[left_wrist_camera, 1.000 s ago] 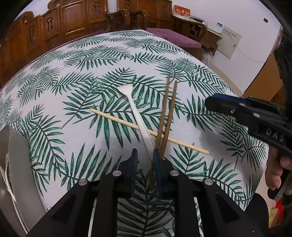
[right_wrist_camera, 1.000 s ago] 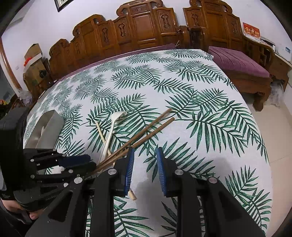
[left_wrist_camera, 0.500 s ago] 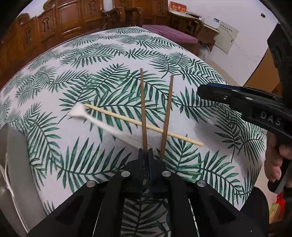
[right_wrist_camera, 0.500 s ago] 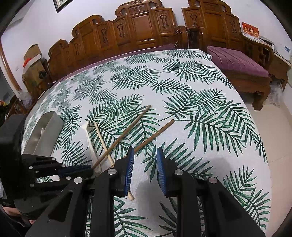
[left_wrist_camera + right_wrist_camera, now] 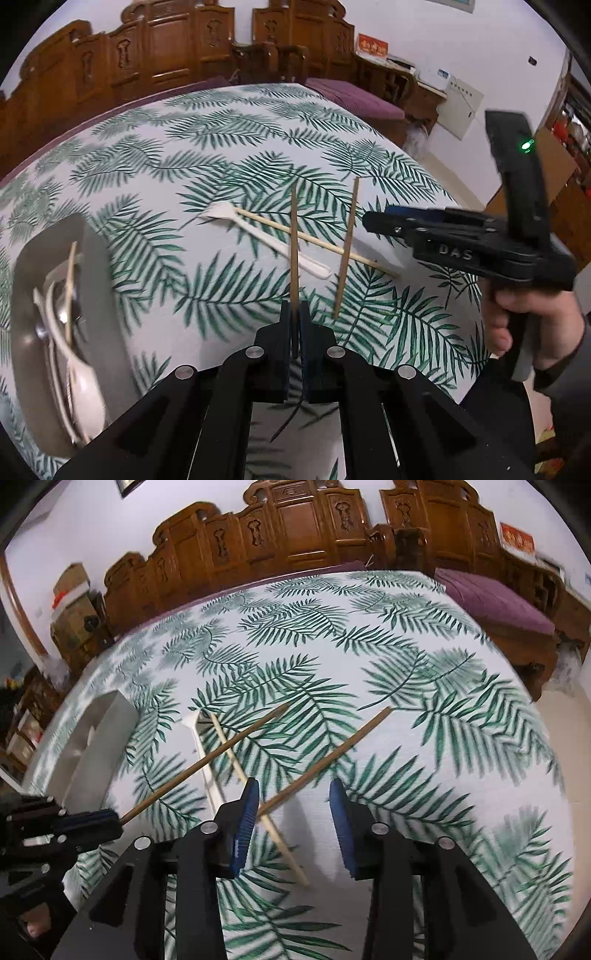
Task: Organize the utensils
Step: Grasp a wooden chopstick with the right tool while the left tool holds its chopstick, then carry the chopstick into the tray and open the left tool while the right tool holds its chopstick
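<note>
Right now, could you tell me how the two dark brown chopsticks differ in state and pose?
The held chopstick is clamped at one end in the left tongs and raised off the tablecloth; the loose chopstick lies free, with the open right tongs around its near end. The held one crosses above the white spoon; the loose one does not. Both cross the pale chopstick and match in colour.
</note>
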Available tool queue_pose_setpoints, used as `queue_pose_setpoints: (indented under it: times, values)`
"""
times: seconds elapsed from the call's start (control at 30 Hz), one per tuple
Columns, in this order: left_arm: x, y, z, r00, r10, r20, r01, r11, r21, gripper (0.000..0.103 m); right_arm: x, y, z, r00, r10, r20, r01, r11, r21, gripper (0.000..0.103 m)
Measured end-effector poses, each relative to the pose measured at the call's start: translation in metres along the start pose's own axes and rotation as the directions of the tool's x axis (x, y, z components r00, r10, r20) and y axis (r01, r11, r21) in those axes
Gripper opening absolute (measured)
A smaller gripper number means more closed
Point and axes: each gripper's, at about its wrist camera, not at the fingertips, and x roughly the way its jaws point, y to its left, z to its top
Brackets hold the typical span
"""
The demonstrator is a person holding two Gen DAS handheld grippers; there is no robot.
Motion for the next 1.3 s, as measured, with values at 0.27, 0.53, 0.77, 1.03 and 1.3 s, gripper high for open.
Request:
queue_pose_setpoints:
  times: [0.27, 0.53, 0.77, 1.03, 1.3]
  values:
    - [-0.037, 0.011, -0.012, 0.998, -0.003, 0.063, 0.004, 1.0, -0.015, 0.003, 0.028, 0.012, 0.002, 0.999, -0.019, -0.037, 0.021, 0.999, 0.048, 0.042]
    - [-0.065, 0.022, -0.015, 0.992, 0.028, 0.12, -0.026, 0.999, -0.024, 0.003, 0.042, 0.029, 0.005, 0.97, -0.234, -0.069, 0.234, 0.972, -0.014, 0.018]
    - [-0.085, 0.028, -0.009, 0.984, 0.05, 0.173, -0.045, 0.998, -0.031, 0.003, 0.04, 0.023, 0.004, 0.964, -0.25, -0.088, 0.251, 0.968, 0.003, 0.006]
    - [-0.107, 0.046, -0.01, 0.974, 0.08, 0.213, -0.07, 0.996, -0.055, 0.003, 0.019, 0.032, 0.008, 0.974, -0.222, -0.037, 0.222, 0.975, -0.002, 0.006]
    - [-0.134, 0.073, -0.019, 0.961, 0.139, 0.241, -0.118, 0.988, -0.098, 0.003, -0.003, 0.067, 0.016, 0.985, -0.171, 0.028, 0.172, 0.984, -0.056, 0.006]
